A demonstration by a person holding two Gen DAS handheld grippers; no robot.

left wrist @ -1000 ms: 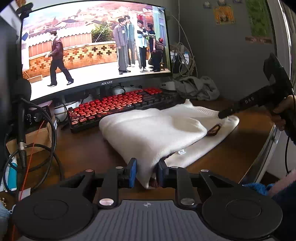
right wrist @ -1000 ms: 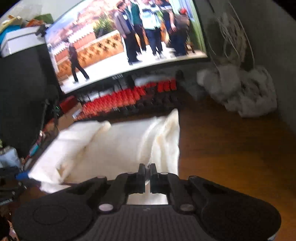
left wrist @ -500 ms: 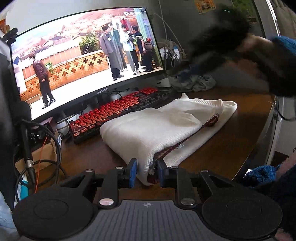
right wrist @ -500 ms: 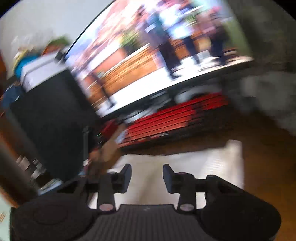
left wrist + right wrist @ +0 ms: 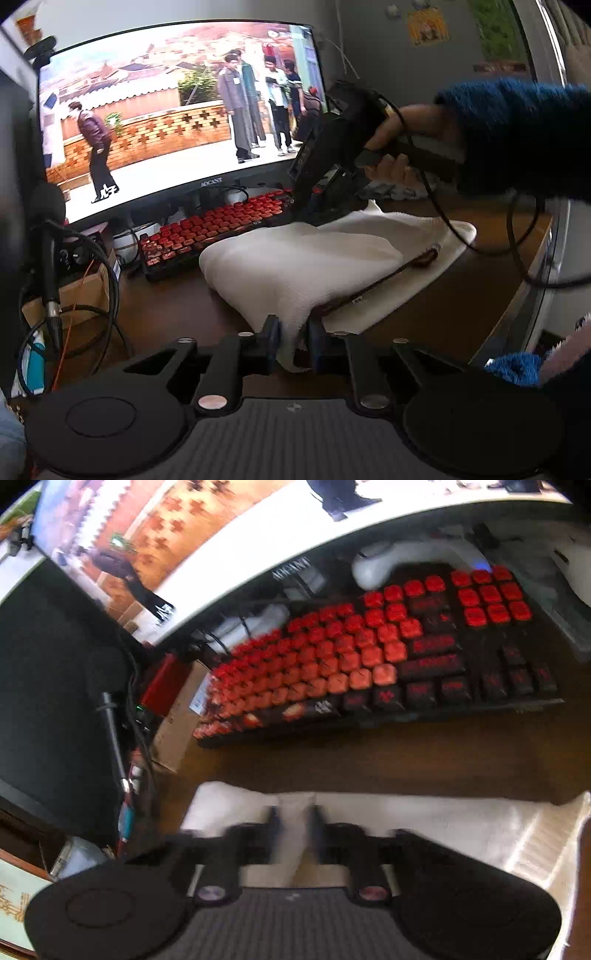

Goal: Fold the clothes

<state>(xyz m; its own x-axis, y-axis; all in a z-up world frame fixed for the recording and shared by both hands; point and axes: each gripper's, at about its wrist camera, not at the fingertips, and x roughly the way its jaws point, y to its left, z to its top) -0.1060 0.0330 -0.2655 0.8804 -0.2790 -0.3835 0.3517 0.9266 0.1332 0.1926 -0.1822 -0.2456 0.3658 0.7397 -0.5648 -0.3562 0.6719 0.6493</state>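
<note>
a white sweater (image 5: 306, 266) is lying folded on a brown desk (image 5: 454, 314), in front of a keyboard (image 5: 221, 225) with red keys. a big screen (image 5: 177, 122) is standing behind the keyboard, at about 11 o'clock from the sweater in the left wrist view.

the left gripper (image 5: 291, 341) is sitting at the near corner of the sweater, at 6 o'clock in its view. its two fingers are squeezing that corner of the cloth between them.

a hand (image 5: 402, 147) in a fuzzy blue sleeve (image 5: 517, 133) is holding the right gripper (image 5: 314, 210) at about 1 o'clock. it is pointing down at the far edge of the sweater, just beside the keyboard. a black cable (image 5: 517, 258) is hanging from it.

in the right wrist view, which is blurry, the right gripper (image 5: 293, 825) is sitting over the white cloth (image 5: 424, 823). its fingers are a little apart with cloth showing in the gap. i cannot tell if they are pinching it.
</note>
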